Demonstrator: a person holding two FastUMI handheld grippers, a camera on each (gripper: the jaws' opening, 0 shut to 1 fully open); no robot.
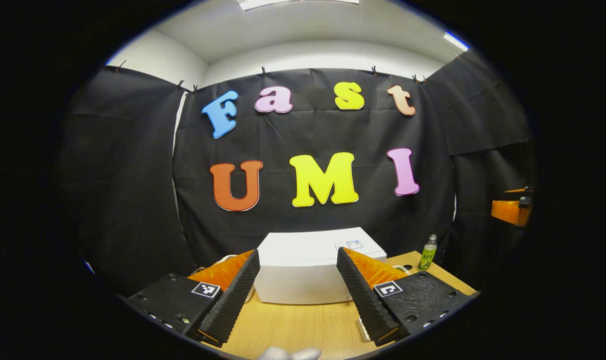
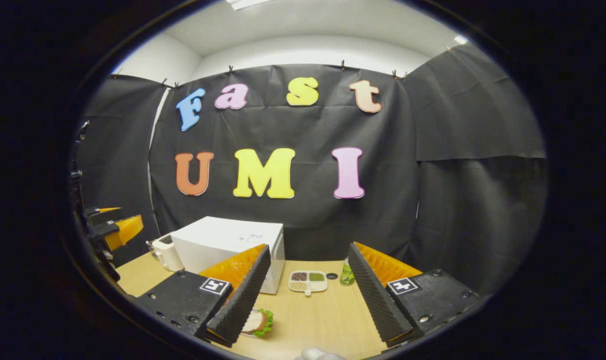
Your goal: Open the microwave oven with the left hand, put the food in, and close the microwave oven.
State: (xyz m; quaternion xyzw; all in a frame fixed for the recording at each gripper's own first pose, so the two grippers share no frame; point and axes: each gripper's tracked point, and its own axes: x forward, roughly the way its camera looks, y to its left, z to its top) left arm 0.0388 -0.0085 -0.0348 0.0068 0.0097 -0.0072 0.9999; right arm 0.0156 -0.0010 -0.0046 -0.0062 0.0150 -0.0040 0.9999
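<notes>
A white microwave oven [image 1: 303, 267] stands shut on the wooden table, straight ahead in the left gripper view. My left gripper [image 1: 297, 295] hangs open in front of it, with nothing between its fingers. In the right gripper view the microwave oven [image 2: 227, 247] sits at the left, and a sandwich with lettuce [image 2: 257, 322] lies on the table near the front, partly hidden behind one finger. My right gripper [image 2: 303, 300] is open above the table and holds nothing. The other gripper [image 2: 115, 227] shows far left.
A green bottle [image 1: 428, 254] stands to the right of the microwave, also the green bottle [image 2: 347, 274] behind a small white divided dish [image 2: 308, 281] of grains. A white appliance [image 2: 166, 252] sits left of the microwave. Bare wooden table [image 2: 323, 320] lies ahead.
</notes>
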